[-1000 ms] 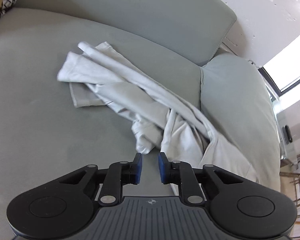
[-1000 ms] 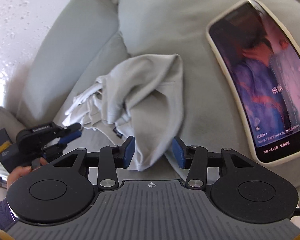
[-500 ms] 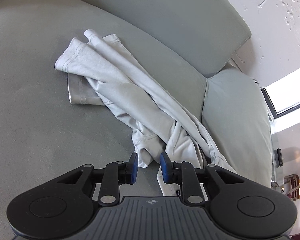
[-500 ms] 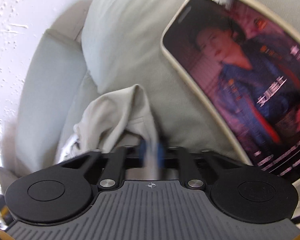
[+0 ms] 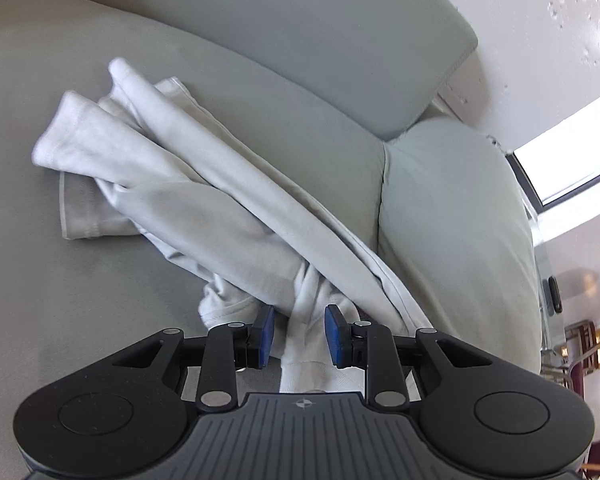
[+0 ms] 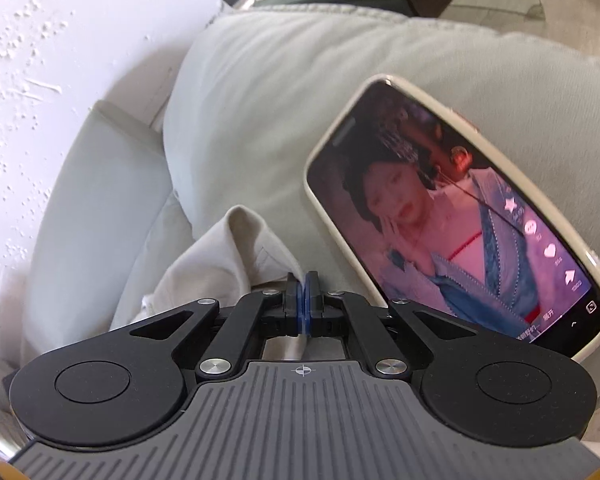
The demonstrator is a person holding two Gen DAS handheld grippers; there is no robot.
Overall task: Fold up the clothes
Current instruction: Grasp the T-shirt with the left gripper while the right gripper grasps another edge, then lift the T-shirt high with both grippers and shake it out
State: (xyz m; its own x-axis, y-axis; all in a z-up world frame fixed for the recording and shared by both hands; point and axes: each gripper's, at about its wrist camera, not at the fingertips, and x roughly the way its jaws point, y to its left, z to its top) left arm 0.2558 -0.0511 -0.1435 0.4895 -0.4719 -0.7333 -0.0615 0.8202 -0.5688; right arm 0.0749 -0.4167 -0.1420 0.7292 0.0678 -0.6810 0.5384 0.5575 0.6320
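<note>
Pale grey shirt (image 5: 188, 200) lies bunched and twisted in a long rope across the sofa seat (image 5: 60, 300), one end spread toward the backrest (image 5: 300, 32), the other end running down beside the armrest cushion (image 5: 460, 220). Not folded, not flat, layers overlap and a hem shows at the far left

Left tool (image 5: 299, 334) sits low over the near end of the shirt, blue pads apart with a ridge of cloth between them, not pinched as far as the view shows. Right tool (image 6: 302, 300) has its pads pressed together on a thin fold of the same shirt (image 6: 220, 256), cloth tented up from the clamp point against the armrest cushion (image 6: 280, 100). A phone (image 6: 460, 216) with lit screen rests on that cushion just beside the right tool, apart from the cloth

Step in hand, judged: getting a two-point hold on the bunched shirt so it can be lifted and shaken open or spread flat. Right side holds, left side is placed for a grip but open

Next move calls for: left pads closing on one edge layer only, not the whole wad, then both tools pulling apart to take out the twist. Watch the phone, dragged cloth could catch it and slide it off the cushion
</note>
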